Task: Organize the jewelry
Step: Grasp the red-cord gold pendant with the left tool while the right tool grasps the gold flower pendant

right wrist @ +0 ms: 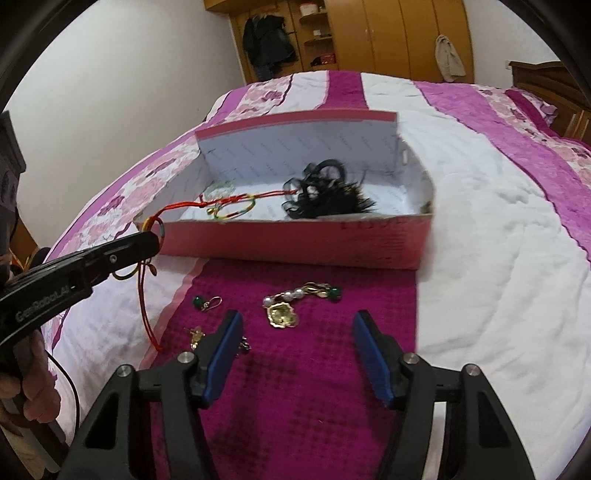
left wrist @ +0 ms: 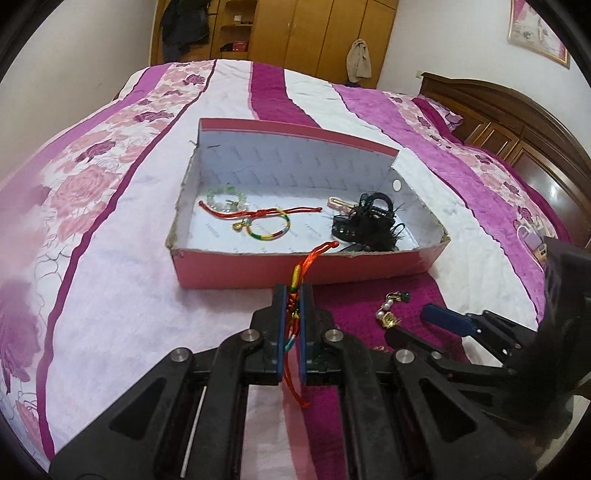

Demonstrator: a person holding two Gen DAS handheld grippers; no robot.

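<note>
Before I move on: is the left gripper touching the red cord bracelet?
Touching. The left wrist view shows the left gripper clamped on the red cord bracelet.

A box [right wrist: 295, 243] sits on the bed [right wrist: 480, 258], with wardrobes [right wrist: 388, 33] far behind it. In the box, bracelets [left wrist: 258, 218] lie to the left and a heap of hair ties [left wrist: 364, 221] to the right. Near the box, on the bedspread, a pendant [right wrist: 282, 314] lies with an earring [right wrist: 207, 302] to its left. Further left, the left gripper [left wrist: 294, 295] holds a cord bracelet [left wrist: 306, 266] just before the box's near wall. The right gripper [right wrist: 295, 332] stands nearest, just before the pendant.
</note>
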